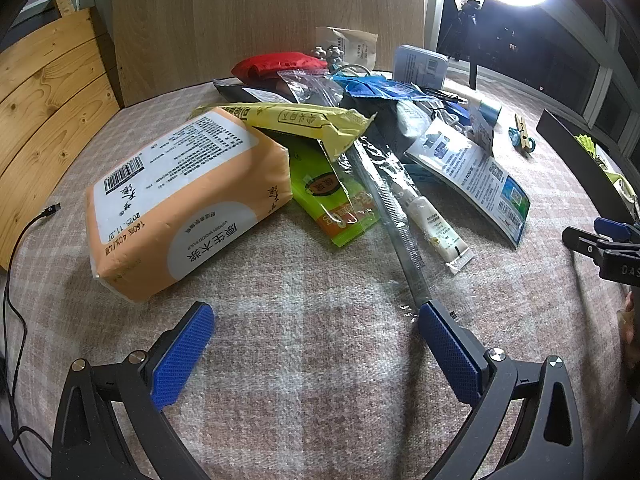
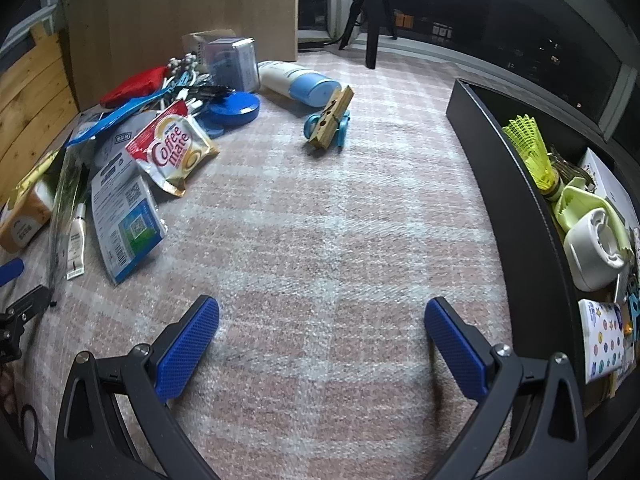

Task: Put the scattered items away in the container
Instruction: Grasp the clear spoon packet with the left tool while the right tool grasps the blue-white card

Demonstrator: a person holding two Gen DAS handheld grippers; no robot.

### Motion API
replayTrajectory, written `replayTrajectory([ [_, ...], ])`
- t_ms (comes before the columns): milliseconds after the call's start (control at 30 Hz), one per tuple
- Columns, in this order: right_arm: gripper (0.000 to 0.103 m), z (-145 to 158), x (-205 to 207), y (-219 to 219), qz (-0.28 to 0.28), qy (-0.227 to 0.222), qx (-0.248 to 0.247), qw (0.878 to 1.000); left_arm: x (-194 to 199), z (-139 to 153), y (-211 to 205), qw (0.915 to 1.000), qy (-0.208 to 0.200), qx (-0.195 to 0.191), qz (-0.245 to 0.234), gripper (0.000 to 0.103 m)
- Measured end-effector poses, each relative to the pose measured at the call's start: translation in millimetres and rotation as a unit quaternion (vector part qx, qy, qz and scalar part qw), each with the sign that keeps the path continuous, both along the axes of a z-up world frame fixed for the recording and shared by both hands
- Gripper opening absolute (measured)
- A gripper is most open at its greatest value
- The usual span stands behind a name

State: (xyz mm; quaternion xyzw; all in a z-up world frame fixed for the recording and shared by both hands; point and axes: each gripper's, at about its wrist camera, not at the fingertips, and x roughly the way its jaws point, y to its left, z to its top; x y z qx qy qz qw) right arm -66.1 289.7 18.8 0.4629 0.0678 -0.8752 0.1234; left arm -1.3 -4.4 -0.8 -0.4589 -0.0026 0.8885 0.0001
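A pile of scattered items lies on the pink plaid cloth. In the left wrist view an orange tissue pack point(image 1: 184, 200) is nearest, with a yellow packet point(image 1: 308, 122), a green sachet point(image 1: 332, 204), a clear-wrapped ruler point(image 1: 394, 216) and a small white tube point(image 1: 436, 228) beside it. My left gripper point(image 1: 316, 316) is open and empty, just short of the ruler's end. My right gripper point(image 2: 322, 312) is open and empty over bare cloth. The black container point(image 2: 516, 200) stands to its right, holding a yellow shuttlecock point(image 2: 536, 152), a white tape roll point(image 2: 596, 248) and other things.
A Coffee mate sachet point(image 2: 174, 152), a blue round lid point(image 2: 234, 108), a white-and-blue bottle point(image 2: 300, 82) and a wooden clothespin point(image 2: 332, 120) lie further off. A wooden board point(image 1: 260, 12) backs the pile. A black cable point(image 1: 24, 240) runs along the left.
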Motion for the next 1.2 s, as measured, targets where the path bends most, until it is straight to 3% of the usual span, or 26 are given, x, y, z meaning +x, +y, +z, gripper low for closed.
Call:
replayTrajectory([
  [300, 0.103, 2, 13, -10, 0.039, -0.03, 0.009, 0.999, 10, 16, -4, 0.9998, -0.007, -0.013, -0.016, 0.102],
  [533, 0.103, 19, 17, -28, 0.085, -0.011, 0.004, 0.996, 30, 47, -21, 0.9997, 0.009, -0.005, -0.02, 0.102],
  [667, 0.103, 30, 9, -41, 0.105, -0.006, -0.012, 0.994, 23, 60, -25, 0.9995, -0.002, 0.024, -0.022, 0.096],
  [800, 0.1, 39, 10, -58, 0.133, -0.009, -0.022, 0.991, 7, 51, -9, 0.9977, -0.02, 0.059, -0.026, 0.079],
  [967, 0.093, 44, 2, -86, 0.177, -0.006, 0.0, 0.984, -8, 45, 15, 0.9975, -0.036, 0.05, -0.036, 0.074],
  [1200, 0.091, 30, -23, -110, 0.228, -0.039, 0.005, 0.973, -24, 36, 16, 0.9963, -0.059, 0.063, 0.009, 0.064],
])
